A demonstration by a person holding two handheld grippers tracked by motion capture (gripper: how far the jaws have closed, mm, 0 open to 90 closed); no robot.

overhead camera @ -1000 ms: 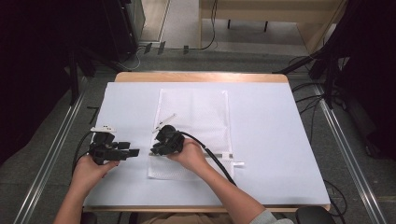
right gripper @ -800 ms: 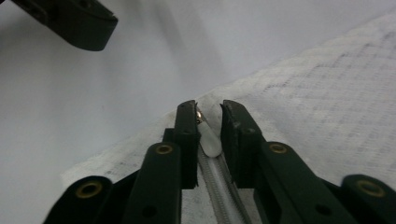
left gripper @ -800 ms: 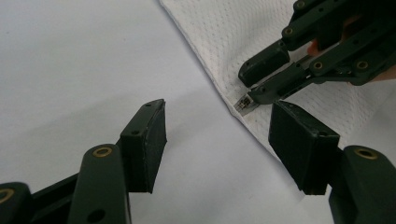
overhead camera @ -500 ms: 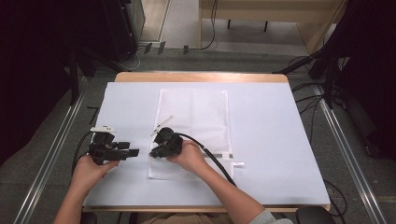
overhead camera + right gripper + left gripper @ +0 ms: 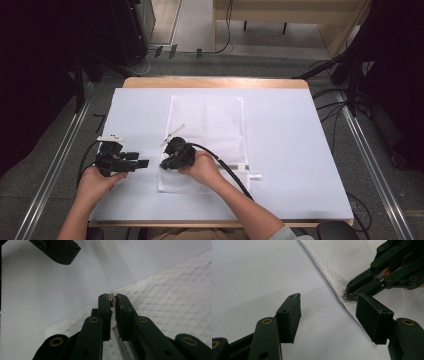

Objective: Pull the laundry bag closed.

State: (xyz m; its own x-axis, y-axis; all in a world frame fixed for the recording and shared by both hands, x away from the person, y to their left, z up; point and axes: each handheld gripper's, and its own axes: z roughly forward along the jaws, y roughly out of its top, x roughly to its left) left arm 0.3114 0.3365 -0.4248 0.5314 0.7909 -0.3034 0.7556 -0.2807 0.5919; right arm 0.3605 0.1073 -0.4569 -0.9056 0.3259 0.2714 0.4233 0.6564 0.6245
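Note:
A white mesh bag (image 5: pixel 210 130) lies flat on the white table cover (image 5: pixel 300 150). My right gripper (image 5: pixel 164 165) sits at the bag's left edge, shut on the small metal zipper pull (image 5: pixel 112 299); the pads clamp it from both sides (image 5: pixel 113 298). In the left gripper view the same pull (image 5: pixel 346 297) shows at the tip of the right gripper (image 5: pixel 352 292), on the bag's hem (image 5: pixel 342 262). My left gripper (image 5: pixel 145 163) rests a short way left of it, open, its pads (image 5: pixel 292 315) wide apart over bare cover with nothing between them.
A thin white strap (image 5: pixel 175 131) lies on the bag's upper left part. A small white tab (image 5: pixel 252 176) sticks out at the bag's lower right. The right gripper's cable (image 5: pixel 230 172) trails over the bag. The wooden table edge (image 5: pixel 215 82) runs along the far side.

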